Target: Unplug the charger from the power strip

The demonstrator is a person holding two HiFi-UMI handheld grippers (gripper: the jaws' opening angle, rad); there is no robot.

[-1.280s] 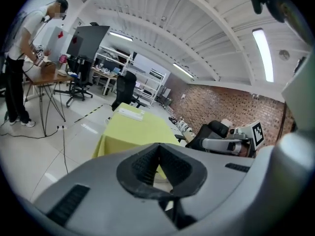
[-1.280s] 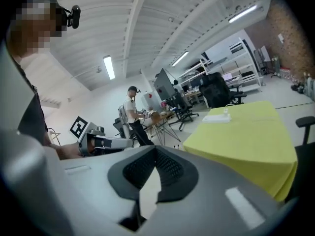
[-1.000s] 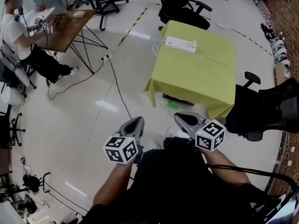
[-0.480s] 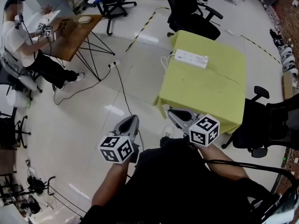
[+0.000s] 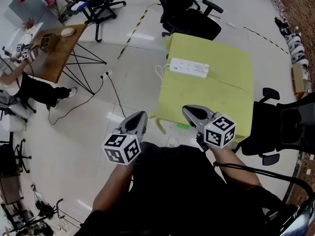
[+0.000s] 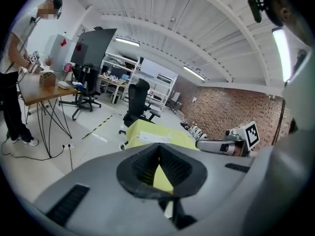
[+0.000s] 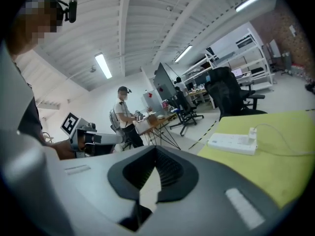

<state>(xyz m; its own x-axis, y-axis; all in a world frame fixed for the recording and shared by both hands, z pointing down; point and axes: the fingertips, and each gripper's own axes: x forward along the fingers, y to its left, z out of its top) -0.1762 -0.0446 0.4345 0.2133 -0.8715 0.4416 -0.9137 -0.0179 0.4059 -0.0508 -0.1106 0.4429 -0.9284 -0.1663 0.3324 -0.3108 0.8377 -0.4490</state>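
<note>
Head view: white power strip (image 5: pixel 188 68) lies at the far side of the yellow-green surface (image 5: pixel 231 97), charger (image 5: pixel 205 68) plugged into its right end. Step, as judged: approach. Left gripper (image 5: pixel 141 115) and right gripper (image 5: pixel 188 110) sit before the torso, tilted slightly down, fingers together, empty. Next: reach in, part fingers, brace strip, pull charger.

One power strip (image 5: pixel 184 66), one charger (image 7: pixel 253 132)

No legible text, label, brand or number on anything in view
</note>
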